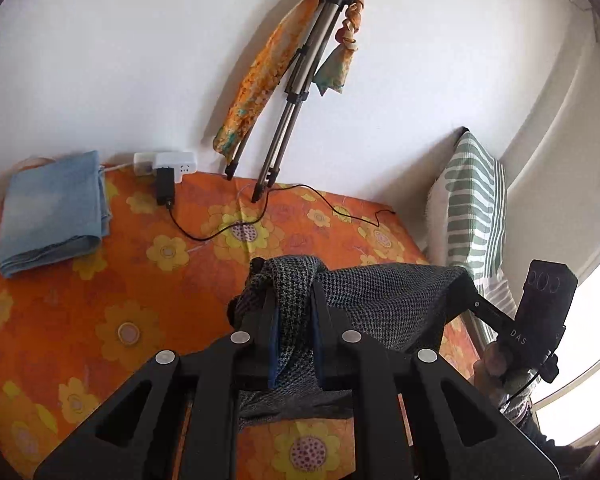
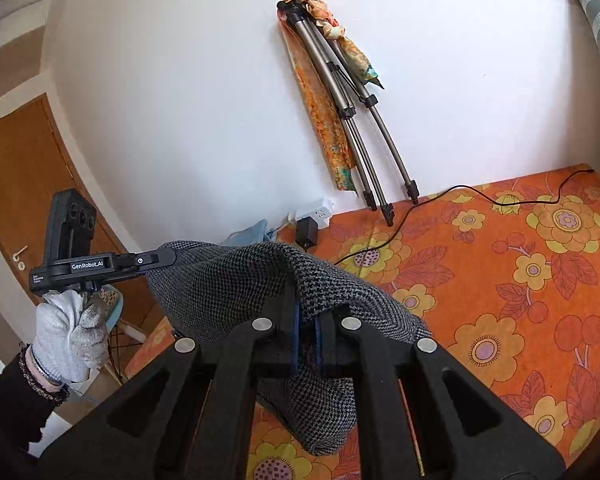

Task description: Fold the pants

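Two grippers pinch one pair of grey houndstooth pants (image 2: 236,280), held above the orange flowered bedsheet (image 2: 520,280): the left gripper (image 1: 292,304) is clamped on a bunched edge, the right gripper (image 2: 306,312) on another, and the cloth sags between them. One folded blue cloth (image 1: 52,212) lies near the wall, beside one tripod (image 1: 296,92).

Ahead of you the orange floral bedspread (image 2: 500,280) lies open. Along its wall edge stand the tripod (image 2: 360,140), a power strip (image 1: 166,164) with trailing black cable (image 2: 480,196), and folded jeans (image 1: 52,212).
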A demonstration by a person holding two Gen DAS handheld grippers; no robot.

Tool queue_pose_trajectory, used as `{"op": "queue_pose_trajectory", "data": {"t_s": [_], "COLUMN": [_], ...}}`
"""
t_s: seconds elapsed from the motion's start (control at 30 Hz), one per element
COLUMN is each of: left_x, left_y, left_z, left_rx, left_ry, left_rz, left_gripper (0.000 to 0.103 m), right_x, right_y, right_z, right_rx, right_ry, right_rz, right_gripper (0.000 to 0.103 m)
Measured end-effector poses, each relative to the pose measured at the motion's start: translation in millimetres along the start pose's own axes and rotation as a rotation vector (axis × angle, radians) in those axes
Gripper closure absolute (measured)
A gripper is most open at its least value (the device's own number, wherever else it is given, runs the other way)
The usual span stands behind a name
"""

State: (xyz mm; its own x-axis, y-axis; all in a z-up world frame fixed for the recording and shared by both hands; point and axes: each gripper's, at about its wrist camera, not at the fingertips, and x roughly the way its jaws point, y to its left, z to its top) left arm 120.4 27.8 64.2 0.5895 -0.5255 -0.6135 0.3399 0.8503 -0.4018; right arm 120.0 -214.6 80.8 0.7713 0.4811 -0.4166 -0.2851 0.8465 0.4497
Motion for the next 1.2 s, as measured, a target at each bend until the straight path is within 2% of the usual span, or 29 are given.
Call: {"op": "queue_pose_trajectory", "data": {"t_s": [0.13, 0.23, 0.4, 0.5, 0.6, 0.77, 0.93, 1.1, 1.2], "left_x": [-52.1, -84.8, -100.5, -85.6, -62.4, -14.7, 31.4, 67.8, 82.1], "left_y": [-9.9, -11.3, -5.4, 15.6, 40.1, 82.1, 125.3, 154.0, 156.2], "left_z": [-40.8, -72.0, -103.5, -107.3, -105.0, -87.5, -69.3, -58.1, -50.0], "left_rx": [-0.048, -0.108, -0.158, -0.225, -0.260, -0.300, -0.393, -0.449, -0.419], "left_ry": [-0.041, -0.068, -0.073, -0.053, -0.048, -0.036, -0.026, -0.003, 0.011], "left_rz": [0.042, 0.049, 0.069, 0.054, 0.059, 0.057, 0.031, 0.023, 0.057], "left_gripper": [0.091, 0.091, 0.091, 0.091, 0.091, 0.091, 0.091, 0.091, 0.091], "right_x": [-17.1, -24.9, -21.0, 0.0, 37.2, 95.5, 143.2, 181.2, 194.6], "right_y": [22.6, 38.9, 46.3, 42.4, 23.2, -8.7, -27.6, -54.4, -66.3], "right_z": [-4.7, -15.5, -32.5, -38.0, -41.9, -38.7, -27.1, -24.2, -23.0], "right_rx": [-0.025, -0.067, -0.052, -0.035, 0.039, 0.111, 0.125, 0.230, 0.284], "right_ry": [0.060, 0.156, 0.307, 0.350, 0.410, 0.465, 0.483, 0.502, 0.515], "right_rz": [0.116, 0.185, 0.266, 0.265, 0.266, 0.241, 0.196, 0.182, 0.175], "right_gripper": [0.098, 0.098, 0.098, 0.098, 0.098, 0.098, 0.098, 0.097, 0.094]}}
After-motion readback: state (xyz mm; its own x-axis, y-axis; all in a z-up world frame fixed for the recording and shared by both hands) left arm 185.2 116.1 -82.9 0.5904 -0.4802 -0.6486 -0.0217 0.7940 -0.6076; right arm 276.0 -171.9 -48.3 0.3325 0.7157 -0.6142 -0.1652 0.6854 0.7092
